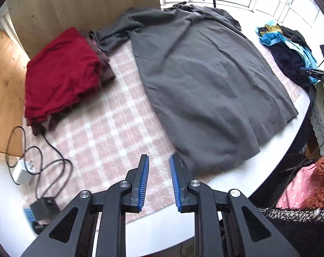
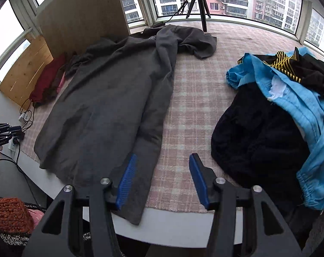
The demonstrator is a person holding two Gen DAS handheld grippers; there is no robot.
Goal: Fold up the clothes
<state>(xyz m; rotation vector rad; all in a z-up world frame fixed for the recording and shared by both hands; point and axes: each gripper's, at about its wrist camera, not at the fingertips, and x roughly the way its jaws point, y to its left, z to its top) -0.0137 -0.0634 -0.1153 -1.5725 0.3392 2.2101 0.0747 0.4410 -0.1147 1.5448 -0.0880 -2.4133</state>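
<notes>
A dark grey garment (image 1: 204, 81) lies spread on a pink checked cloth (image 1: 110, 137) covering the table; it also shows in the right wrist view (image 2: 110, 107), with one long side folded over the body. My left gripper (image 1: 159, 160) is open and empty, just left of the garment's near corner. My right gripper (image 2: 163, 158) is open and empty above the garment's near right hem, its left finger (image 2: 127, 177) over the fabric.
A folded red stack (image 1: 61, 77) sits at the left. A pile of blue and black clothes (image 2: 279, 115) lies at the right. A charger and cables (image 1: 26, 171) lie at the left edge. A tripod (image 2: 198, 2) stands by the window.
</notes>
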